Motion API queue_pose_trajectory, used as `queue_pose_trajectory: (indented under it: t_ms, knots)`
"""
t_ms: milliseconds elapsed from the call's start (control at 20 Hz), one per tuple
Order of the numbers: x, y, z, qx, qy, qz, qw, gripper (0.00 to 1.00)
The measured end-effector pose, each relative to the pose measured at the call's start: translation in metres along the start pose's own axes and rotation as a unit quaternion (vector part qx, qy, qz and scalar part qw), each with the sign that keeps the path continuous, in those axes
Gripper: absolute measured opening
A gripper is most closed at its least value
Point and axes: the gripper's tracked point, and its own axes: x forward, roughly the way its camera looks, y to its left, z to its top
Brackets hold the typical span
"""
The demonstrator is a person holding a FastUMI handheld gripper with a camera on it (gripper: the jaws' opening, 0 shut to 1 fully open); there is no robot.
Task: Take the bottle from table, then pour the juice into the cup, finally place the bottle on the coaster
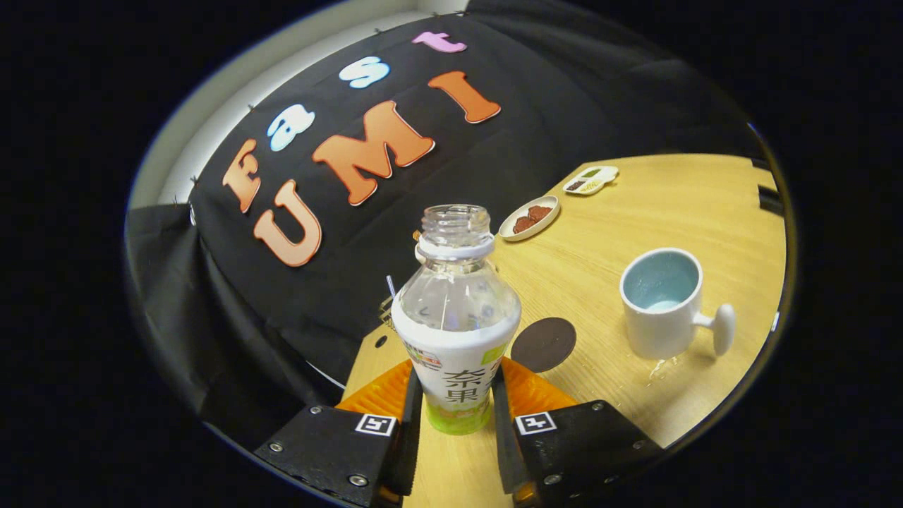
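I have the gripper (457,409) pinching the bottle (456,317): both fingers press against the lower part of its labelled body, one on each side. The bottle stands upright between the fingers, cap off, its open neck pointing up. The upper part is clear and I see no juice in it; the label hides what is lower down, so I cannot tell how much is left. Whether its base touches the table (677,197) I cannot tell either, since the fingers and the label block that spot.

Just beyond the fingers and beside the bottle lies the coaster (543,343), a dark round disc flat on the wood, apart from the bottle. Further out to that same side stands the cup (663,303), white outside, pale blue inside, upright, its knob handle turned away from the bottle. A few wet drops glint on the table at the cup's foot.

Far beyond the bottle sit a small plate (530,217) with brown pieces and, past it, a narrow dish (591,180) with compartments.
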Motion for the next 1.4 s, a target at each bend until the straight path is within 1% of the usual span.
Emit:
queue_pose_trajectory:
  t_ms: [150, 300, 400, 450, 600, 750, 1050, 1200, 1400]
  knots:
    - [0.002, 0.002, 0.002, 0.052, -0.001, 0.013, 0.999, 0.47]
    - [0.003, 0.000, 0.004, 0.089, 0.002, 0.010, 0.996, 0.47]
    - [0.005, -0.001, 0.009, 0.122, -0.003, 0.010, 0.993, 0.47]
    - [0.004, 0.002, 0.012, 0.138, -0.006, 0.017, 0.990, 0.47]
    - [0.005, 0.006, 0.020, 0.197, -0.018, 0.036, 0.980, 0.47]
    - [0.007, 0.004, 0.024, 0.247, -0.026, 0.044, 0.968, 0.47]
    - [0.014, 0.000, 0.029, 0.286, -0.027, 0.037, 0.957, 0.47]
    - [0.015, -0.001, 0.030, 0.318, -0.028, 0.036, 0.947, 0.47]
    - [0.013, 0.002, 0.034, 0.363, -0.032, 0.046, 0.930, 0.47]
